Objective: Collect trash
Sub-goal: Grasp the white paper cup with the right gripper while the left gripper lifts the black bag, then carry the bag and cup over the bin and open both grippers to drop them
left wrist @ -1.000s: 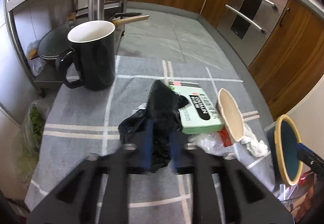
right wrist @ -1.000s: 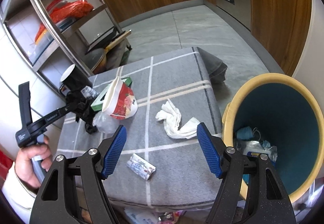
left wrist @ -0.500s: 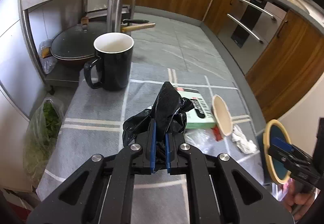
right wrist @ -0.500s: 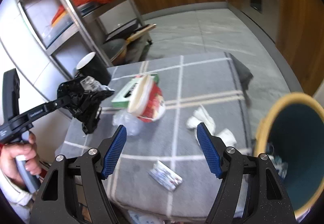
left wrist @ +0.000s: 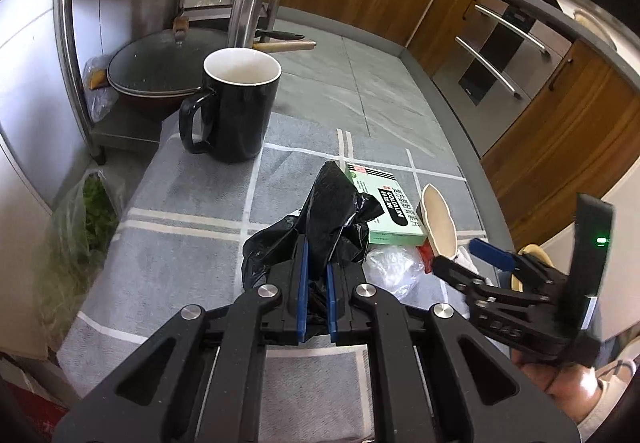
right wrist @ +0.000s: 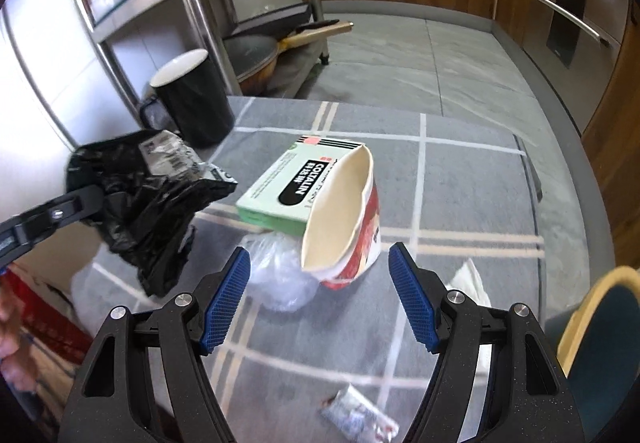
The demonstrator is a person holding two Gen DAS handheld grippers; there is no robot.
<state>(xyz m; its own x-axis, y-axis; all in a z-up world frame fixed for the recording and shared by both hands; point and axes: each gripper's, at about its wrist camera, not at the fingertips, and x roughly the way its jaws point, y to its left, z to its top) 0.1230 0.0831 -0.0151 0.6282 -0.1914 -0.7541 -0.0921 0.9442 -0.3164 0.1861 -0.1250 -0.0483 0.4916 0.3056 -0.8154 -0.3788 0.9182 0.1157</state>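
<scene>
Clenching a crumpled black plastic bag [left wrist: 332,219], the left tool [left wrist: 316,295] sits at the lower centre of the left wrist view, its blue pads pressed close on the bag's folds. In the right wrist view the same bag [right wrist: 148,199] hangs at the left of the frame, above the grey checked cloth of the bench [right wrist: 476,199], with a silver label showing on its upper side.

The right tool [right wrist: 320,299] is released, its blue pads standing wide apart with nothing between them. Just beyond it, in the middle of that view, a squashed red and white paper cup [right wrist: 344,223] lies on its side, mouth toward the camera. It leans against a green box [right wrist: 288,183] behind it. A clear plastic wrap [right wrist: 280,275] lies bunched at the cup's lower left, touching it. A white tissue [right wrist: 472,279] shows at the cup's right, partly hidden by the tool's right finger. A small foil wrapper [right wrist: 360,415], blurred, lies at the lower edge of the frame.

A black mug [left wrist: 236,103] stands upright toward the upper left of the bench. A bin with a yellow rim [right wrist: 588,307] and what looks like a teal inside shows at the lower right.
</scene>
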